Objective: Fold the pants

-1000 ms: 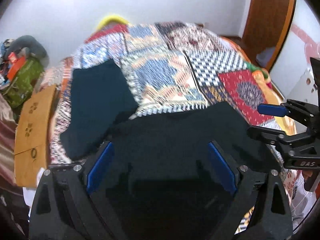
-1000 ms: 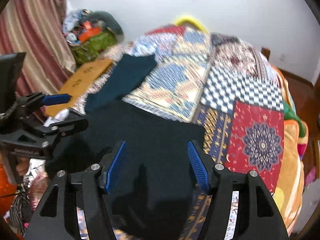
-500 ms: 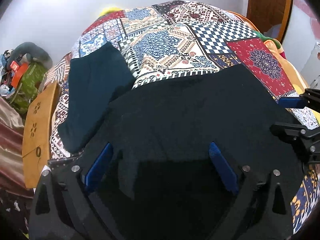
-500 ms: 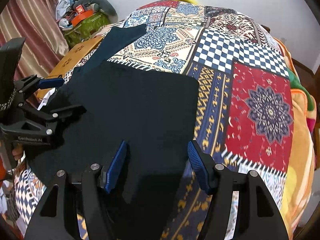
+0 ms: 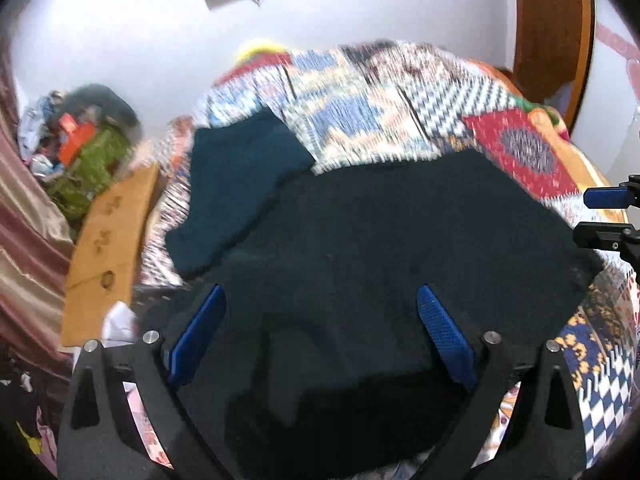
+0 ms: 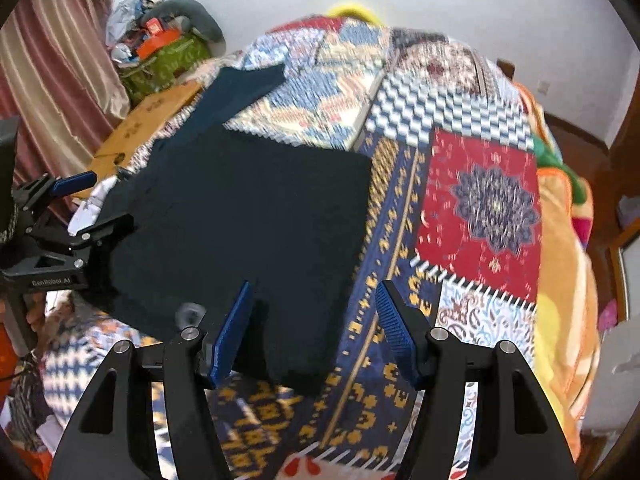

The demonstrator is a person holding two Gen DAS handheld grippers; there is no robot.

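Black pants (image 5: 384,240) lie folded flat on a patchwork bedspread (image 5: 400,104), near its front edge; they also show in the right wrist view (image 6: 248,216). My left gripper (image 5: 320,332) is open and empty, its blue pads above the near part of the pants. My right gripper (image 6: 316,332) is open and empty over the pants' near right corner. Each gripper shows at the side of the other's view, the right one (image 5: 608,216) and the left one (image 6: 76,208).
A dark teal folded garment (image 5: 236,184) lies on the bedspread (image 6: 480,200) beyond the pants, at the left. A cardboard box (image 5: 108,248), a green bag with clutter (image 5: 88,156) and a curtain (image 6: 52,72) stand left of the bed. A wooden door (image 5: 552,24) is at the right.
Both views have tilted upward and pulled back from the pants; more wall shows. Both grippers stay open and empty. The frames are motion-blurred.
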